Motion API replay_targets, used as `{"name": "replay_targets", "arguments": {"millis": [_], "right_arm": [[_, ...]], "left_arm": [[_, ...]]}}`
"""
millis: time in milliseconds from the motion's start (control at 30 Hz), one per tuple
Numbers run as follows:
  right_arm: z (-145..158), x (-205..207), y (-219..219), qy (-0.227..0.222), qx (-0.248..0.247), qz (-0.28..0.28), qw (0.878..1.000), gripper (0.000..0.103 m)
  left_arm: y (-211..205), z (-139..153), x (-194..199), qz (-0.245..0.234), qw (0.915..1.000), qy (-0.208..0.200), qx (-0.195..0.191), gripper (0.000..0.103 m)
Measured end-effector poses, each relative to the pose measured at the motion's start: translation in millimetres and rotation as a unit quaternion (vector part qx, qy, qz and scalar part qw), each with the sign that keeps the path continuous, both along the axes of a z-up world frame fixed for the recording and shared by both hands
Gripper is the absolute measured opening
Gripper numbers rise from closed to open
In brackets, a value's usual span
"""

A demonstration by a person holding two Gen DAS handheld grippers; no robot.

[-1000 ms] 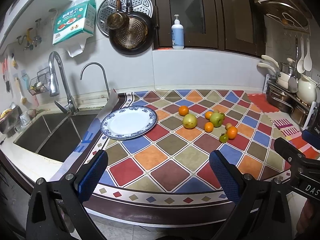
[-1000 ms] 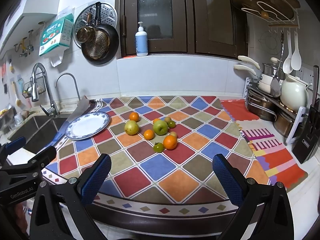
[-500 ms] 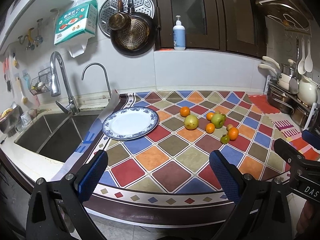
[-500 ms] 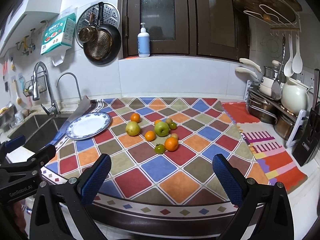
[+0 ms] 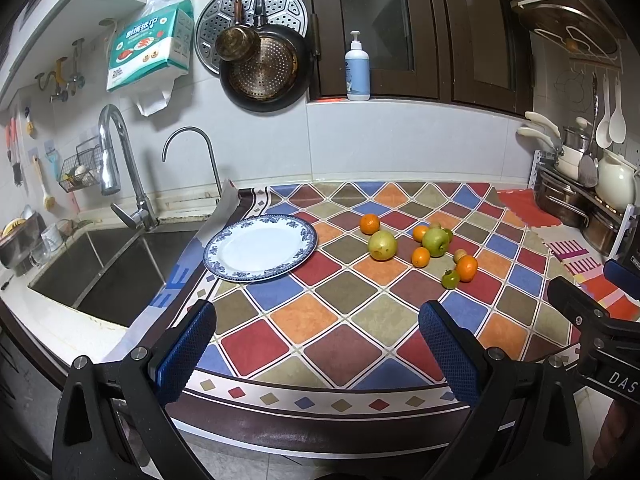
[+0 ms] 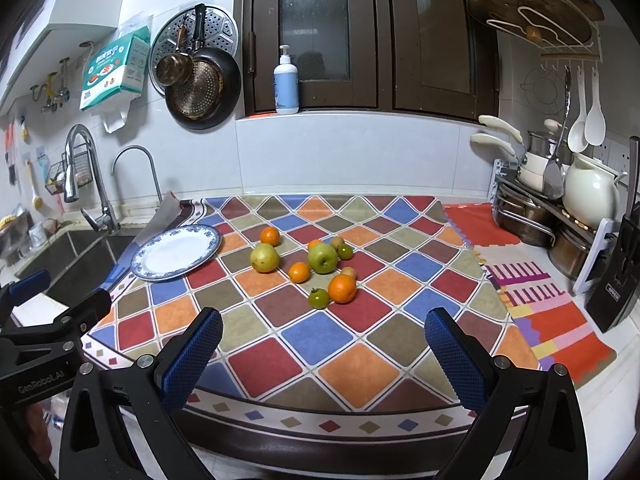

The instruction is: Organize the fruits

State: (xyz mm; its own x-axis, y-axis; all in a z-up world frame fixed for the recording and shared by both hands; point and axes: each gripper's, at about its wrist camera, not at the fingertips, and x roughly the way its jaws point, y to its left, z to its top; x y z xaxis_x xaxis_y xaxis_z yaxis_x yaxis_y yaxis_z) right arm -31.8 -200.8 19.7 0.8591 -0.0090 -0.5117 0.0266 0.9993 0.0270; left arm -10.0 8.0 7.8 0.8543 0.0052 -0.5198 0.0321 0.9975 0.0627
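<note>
Steel sink point(image 5: 100, 268) beside plate point(image 5: 260, 248), fruits point(image 6: 316, 264) apart.

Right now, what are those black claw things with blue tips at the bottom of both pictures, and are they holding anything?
Those are two grabbing tools, and a person holds one in each hand. Each tool has a small camera that looks forward along its two fingers, so each picture shows its own tool at the bottom. One picture is from the left gripper, the other from the right gripper. The blue tips are soft pads for gripping. Both tools are wide open and hold nothing.

In front of them is a kitchen counter with a colourful checked cloth. On it sit a white plate with a blue rim and nothing on it, and a small bunch of fruit: a few oranges, a green apple and a yellowish pear. A sink is to the left.
</note>
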Motion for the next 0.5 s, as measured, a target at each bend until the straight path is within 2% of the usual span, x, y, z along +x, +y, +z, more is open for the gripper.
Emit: {"name": "replay_targets", "arguments": {"millis": [500], "right_arm": [[-1.1,3.4,-1.9,0.001,0.001,-0.001,1.000,0.102]], "left_arm": [[-0.2,-0.5,2.5,-0.001,1.0000,0.002,0.000,0.103]]}}
